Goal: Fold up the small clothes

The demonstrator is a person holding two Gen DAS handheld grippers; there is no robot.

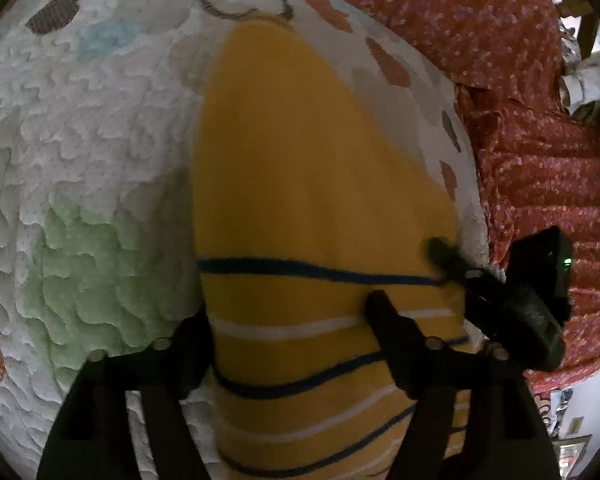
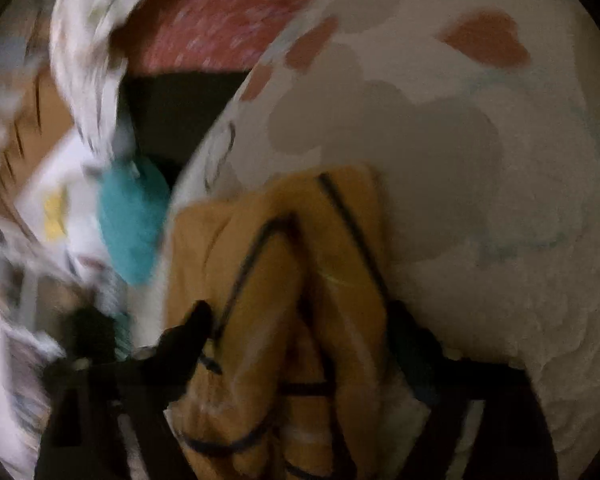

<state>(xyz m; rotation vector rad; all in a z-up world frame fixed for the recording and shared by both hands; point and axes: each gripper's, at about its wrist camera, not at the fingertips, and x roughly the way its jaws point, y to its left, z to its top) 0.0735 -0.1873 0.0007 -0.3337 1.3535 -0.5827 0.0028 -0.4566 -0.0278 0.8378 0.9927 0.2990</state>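
Note:
A yellow garment point(image 1: 308, 168) with navy and white stripes lies flat as a long strip on the white quilted bedspread point(image 1: 100, 128). My left gripper point(image 1: 286, 326) hangs over its striped end, open. One finger point(image 1: 192, 344) is at the left edge and the other finger point(image 1: 380, 312) is over the stripes. The right gripper's black body point(image 1: 516, 304) comes in from the garment's right edge. In the blurred right wrist view the yellow garment point(image 2: 340, 240) is bunched into ridges between the fingers of my right gripper point(image 2: 300, 320). Both fingers touch the fabric.
A red floral quilt point(image 1: 540, 152) lies beyond the bedspread's right edge. Past the bed's edge in the right wrist view are a teal cloth point(image 2: 128, 224), a white patterned cloth point(image 2: 88, 40) and blurred clutter on the floor. The bedspread point(image 2: 500, 160) has coloured patches.

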